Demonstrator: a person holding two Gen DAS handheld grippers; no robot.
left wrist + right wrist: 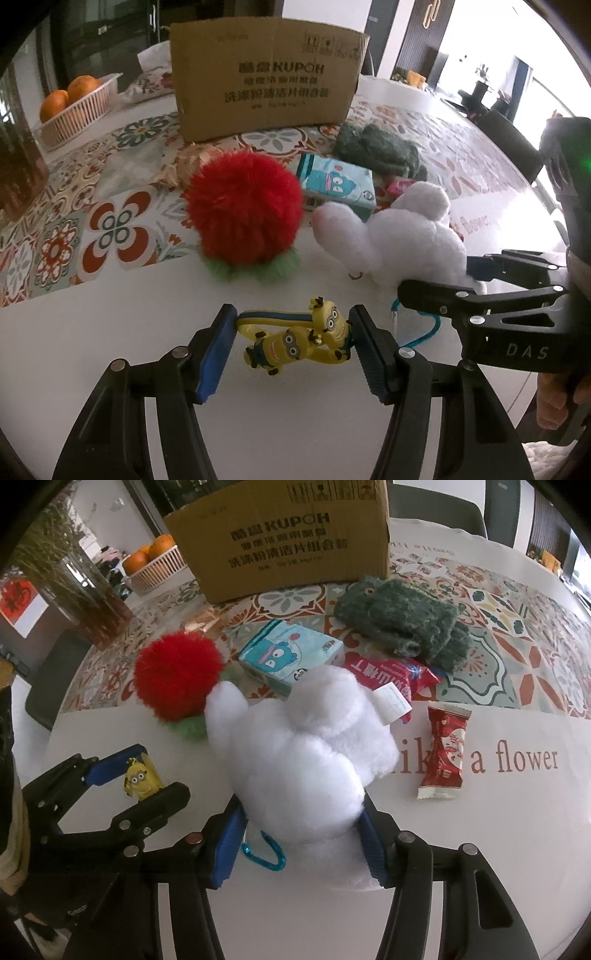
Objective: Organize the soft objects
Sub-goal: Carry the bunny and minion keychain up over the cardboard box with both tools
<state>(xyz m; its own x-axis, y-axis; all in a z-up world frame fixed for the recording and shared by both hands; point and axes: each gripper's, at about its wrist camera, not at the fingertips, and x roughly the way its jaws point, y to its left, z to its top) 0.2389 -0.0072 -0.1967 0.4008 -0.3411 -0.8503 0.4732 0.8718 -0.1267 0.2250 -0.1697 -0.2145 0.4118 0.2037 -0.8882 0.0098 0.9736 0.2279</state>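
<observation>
My left gripper (293,354) is shut on a yellow Minion rubber toy (295,341) at the table's near edge; both pads touch it. It also shows in the right wrist view (138,781). My right gripper (301,840) is shut on a white plush toy (299,749), whose body fills the gap between the pads; a blue carabiner (264,854) hangs from it. The plush also shows in the left wrist view (402,236). A red fluffy ball with green feet (243,218) sits behind. Green knitted gloves (402,624) lie further back.
A cardboard box (266,77) stands at the back of the patterned tablecloth (110,229). A blue tissue pack (290,657), red snack packets (445,751) and a basket of oranges (74,107) are on the table. A glass vase (81,590) stands left.
</observation>
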